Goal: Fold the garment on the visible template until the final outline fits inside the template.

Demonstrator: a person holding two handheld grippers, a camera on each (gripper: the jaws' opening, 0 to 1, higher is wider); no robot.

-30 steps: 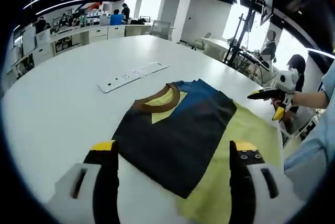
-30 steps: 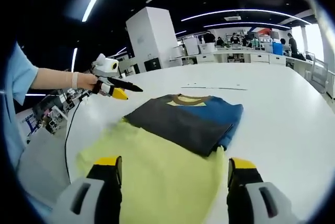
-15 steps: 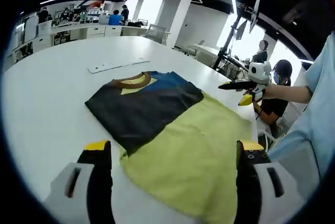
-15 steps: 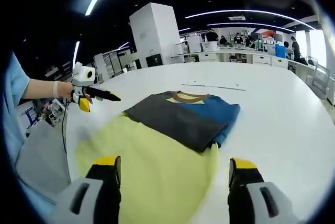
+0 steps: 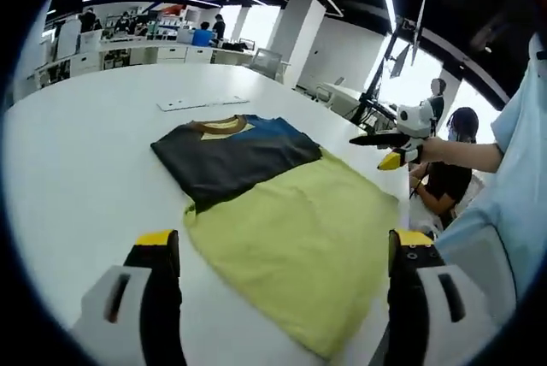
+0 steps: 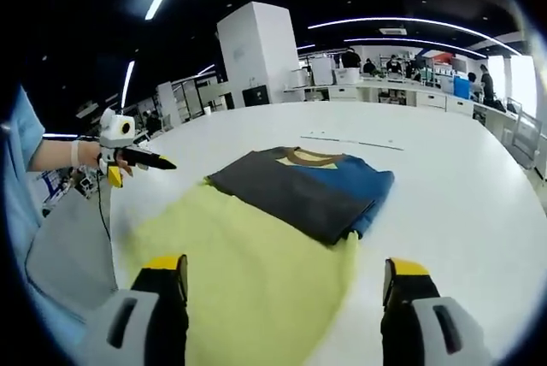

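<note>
Left tongs (image 5: 278, 255) and right tongs (image 6: 286, 285) gape wide, holding nothing. The folded dark-and-blue garment (image 5: 231, 148) lies flat mid-tabletop (image 5: 77, 169), overlapping the far end of the yellow-green template (image 5: 299, 238), which reaches the near edge.

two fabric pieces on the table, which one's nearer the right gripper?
The plain yellow-green sheet: it runs right down between the right gripper fingers. The folded dark and blue shirt lies beyond it, overlapping its far edge.
</note>
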